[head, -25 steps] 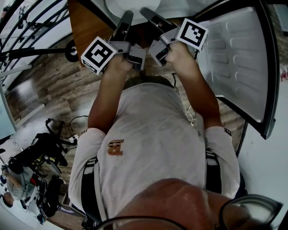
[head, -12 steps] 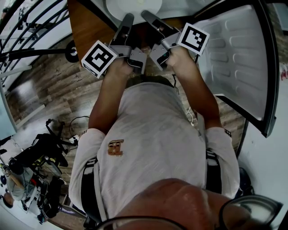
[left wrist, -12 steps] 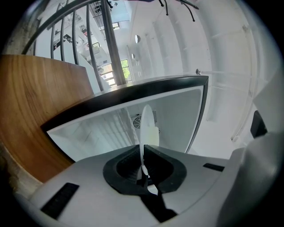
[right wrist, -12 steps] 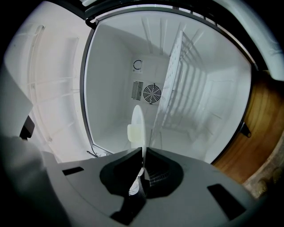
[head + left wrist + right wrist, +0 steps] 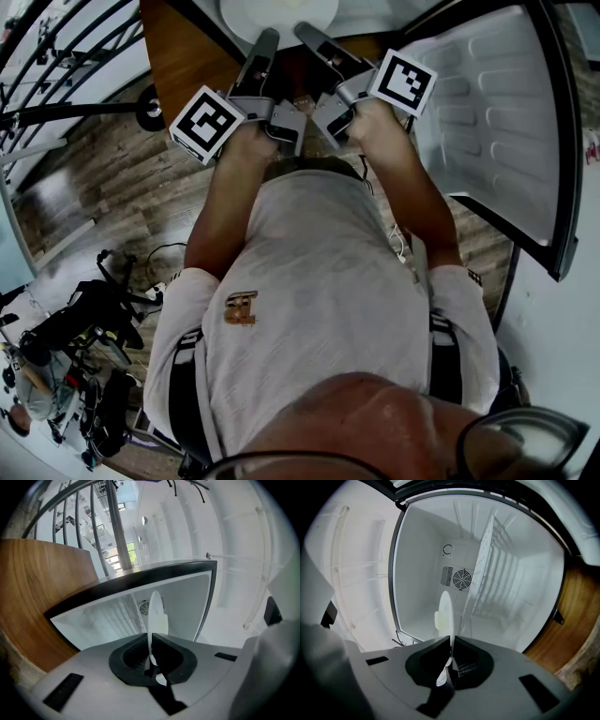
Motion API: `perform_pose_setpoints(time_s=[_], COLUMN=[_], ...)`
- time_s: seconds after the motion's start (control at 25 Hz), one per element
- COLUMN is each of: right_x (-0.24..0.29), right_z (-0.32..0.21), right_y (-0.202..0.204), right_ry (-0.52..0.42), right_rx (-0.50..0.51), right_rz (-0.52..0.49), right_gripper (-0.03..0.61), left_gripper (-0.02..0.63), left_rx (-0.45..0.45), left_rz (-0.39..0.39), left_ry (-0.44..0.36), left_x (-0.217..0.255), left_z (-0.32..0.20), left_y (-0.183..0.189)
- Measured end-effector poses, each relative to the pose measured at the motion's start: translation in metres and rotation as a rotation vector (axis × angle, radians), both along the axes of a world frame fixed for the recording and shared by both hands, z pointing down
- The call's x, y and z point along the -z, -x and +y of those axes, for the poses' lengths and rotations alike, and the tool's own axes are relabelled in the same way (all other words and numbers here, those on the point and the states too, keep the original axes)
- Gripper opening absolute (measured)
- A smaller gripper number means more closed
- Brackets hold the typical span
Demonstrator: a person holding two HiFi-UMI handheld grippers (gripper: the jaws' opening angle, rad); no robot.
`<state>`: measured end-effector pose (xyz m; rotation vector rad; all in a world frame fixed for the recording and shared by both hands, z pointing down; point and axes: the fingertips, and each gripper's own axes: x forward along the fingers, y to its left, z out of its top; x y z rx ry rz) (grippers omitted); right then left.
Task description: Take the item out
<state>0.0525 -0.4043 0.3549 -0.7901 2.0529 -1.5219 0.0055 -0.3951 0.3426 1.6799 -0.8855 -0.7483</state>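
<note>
Fridge interior (image 5: 506, 588) behind white plate (image 5: 446, 613)

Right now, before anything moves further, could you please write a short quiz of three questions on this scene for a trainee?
1. True or false: the fridge door is shut.
2. What do the left gripper and the right gripper have between their jaws? A) a bottle B) one white plate C) nothing
3. Fill in: in the right gripper view, the round fan vent sits on the inner ____ wall.

Key: 1 false; 2 B; 3 back.
</note>
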Motion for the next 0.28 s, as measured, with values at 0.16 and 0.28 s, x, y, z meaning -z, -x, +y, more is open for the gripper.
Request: perform_pose_setpoints(time_s=[0.16,0.28], right_x=[-0.0017,-0.0063], right_z=[0.0026,0.0042], right_y=[-0.0006,-0.0023], right_ry=[-0.006,-0.005], right_rx=[-0.005,-0.01], right_rz=[0.007,0.01], right_gripper=[0.041,0.041], left_gripper=[0.029,0.029], left_rx=[-0.008,-0.012], left_rz=[0.001,-0.002], left_ry=[-0.001,0.0], left_x=[-0.0018,-0.0059], left_z=[0.0026,0.0039], left_y=[-0.0003,-0.0014])
